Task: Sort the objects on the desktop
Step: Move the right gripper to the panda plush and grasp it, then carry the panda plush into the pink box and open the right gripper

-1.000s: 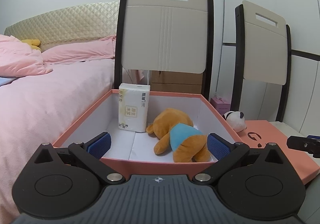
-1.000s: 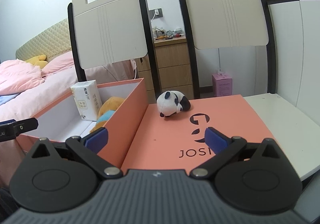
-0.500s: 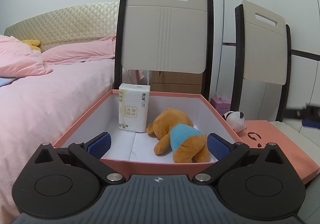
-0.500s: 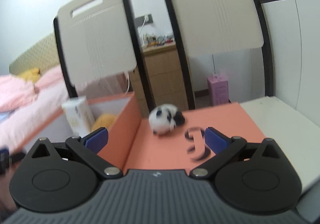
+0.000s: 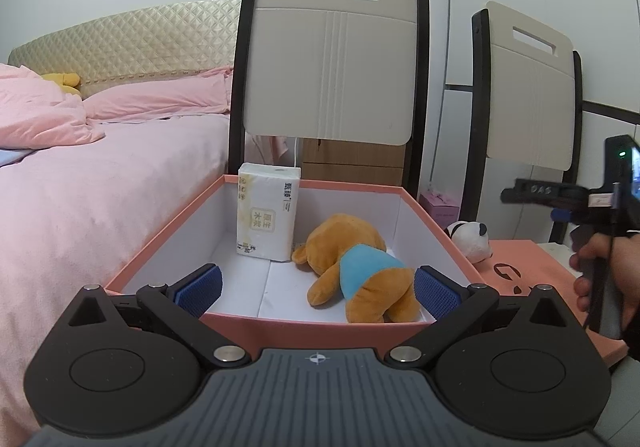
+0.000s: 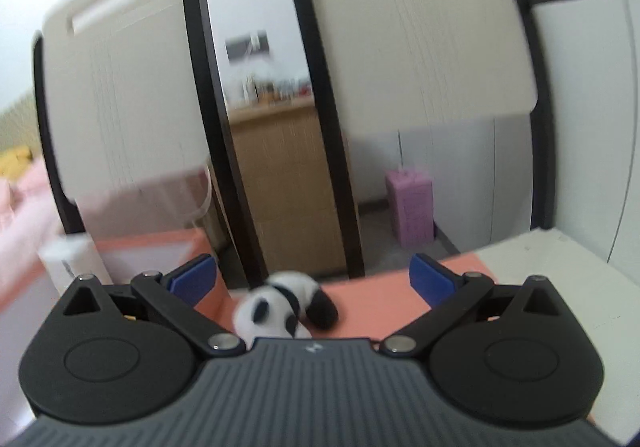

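An open salmon box [image 5: 168, 243] holds an upright tissue pack [image 5: 267, 216] and an orange plush bear with a blue shirt [image 5: 360, 271]. A panda plush [image 5: 470, 241] lies on the salmon lid [image 5: 532, 267] right of the box. My left gripper [image 5: 318, 287] is open and empty at the box's near wall. My right gripper [image 6: 312, 277] is open with the panda [image 6: 286, 305] low between its fingers, untouched; the view is blurred. The right gripper also shows in the left wrist view [image 5: 568, 203], above the lid.
Two chair backs [image 5: 332, 59] stand behind the box and lid. A pink bed [image 5: 80, 183] lies to the left. A wooden cabinet [image 6: 284, 187] and a pink carton [image 6: 412, 207] are on the floor behind. White tabletop [image 6: 560, 267] extends right of the lid.
My right gripper has moved forward and up toward the panda, which now sits close between its fingers. The left gripper has stayed still over the box.
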The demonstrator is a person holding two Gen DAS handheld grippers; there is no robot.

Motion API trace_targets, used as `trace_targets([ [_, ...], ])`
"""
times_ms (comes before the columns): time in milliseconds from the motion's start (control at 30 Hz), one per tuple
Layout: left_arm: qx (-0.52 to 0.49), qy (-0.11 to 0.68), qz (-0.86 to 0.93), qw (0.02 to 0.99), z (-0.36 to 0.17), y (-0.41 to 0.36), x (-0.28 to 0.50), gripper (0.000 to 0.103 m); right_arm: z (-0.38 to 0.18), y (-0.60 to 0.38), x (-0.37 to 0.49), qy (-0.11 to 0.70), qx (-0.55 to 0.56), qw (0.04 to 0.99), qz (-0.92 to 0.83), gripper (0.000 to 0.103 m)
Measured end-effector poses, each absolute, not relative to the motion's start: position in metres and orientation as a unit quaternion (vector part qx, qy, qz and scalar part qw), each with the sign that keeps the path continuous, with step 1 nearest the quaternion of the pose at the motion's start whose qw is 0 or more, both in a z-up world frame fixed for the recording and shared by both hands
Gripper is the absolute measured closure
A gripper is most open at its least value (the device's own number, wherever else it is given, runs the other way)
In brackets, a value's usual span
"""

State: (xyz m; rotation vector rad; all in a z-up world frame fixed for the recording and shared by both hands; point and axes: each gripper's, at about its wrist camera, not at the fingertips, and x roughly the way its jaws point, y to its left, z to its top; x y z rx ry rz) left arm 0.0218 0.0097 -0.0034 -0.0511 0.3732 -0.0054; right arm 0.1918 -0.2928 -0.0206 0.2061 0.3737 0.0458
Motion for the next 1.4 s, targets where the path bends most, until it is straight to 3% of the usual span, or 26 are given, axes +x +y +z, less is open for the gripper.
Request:
trace_targets([
  [367,-0.022,0.184,-0.003,0.983,-0.005,0.008,0.02,0.0,-0.036,-0.282,0.22,0.228,0.095,0.968,0.041,0.001],
  [600,-0.021,0.185,-0.002,0.982,-0.006,0.007,0.02,0.0,-0.047,-0.275,0.231,0.251,0.092,0.963,0.044,0.021],
  [867,-0.021,0.188,-0.004,0.982,-0.008,0.008,0.022,0.0,-0.066,-0.253,0.251,0.272,0.085,0.957,0.054,0.029],
  [967,-0.02,0.188,-0.004,0.982,-0.008,0.007,0.022,0.0,-0.072,-0.249,0.258,0.28,0.086,0.954,0.056,0.044],
  [1400,-0.018,0.185,0.0,0.983,-0.008,0.005,0.021,0.0,-0.03,-0.248,0.233,0.21,0.117,0.967,0.083,0.05],
])
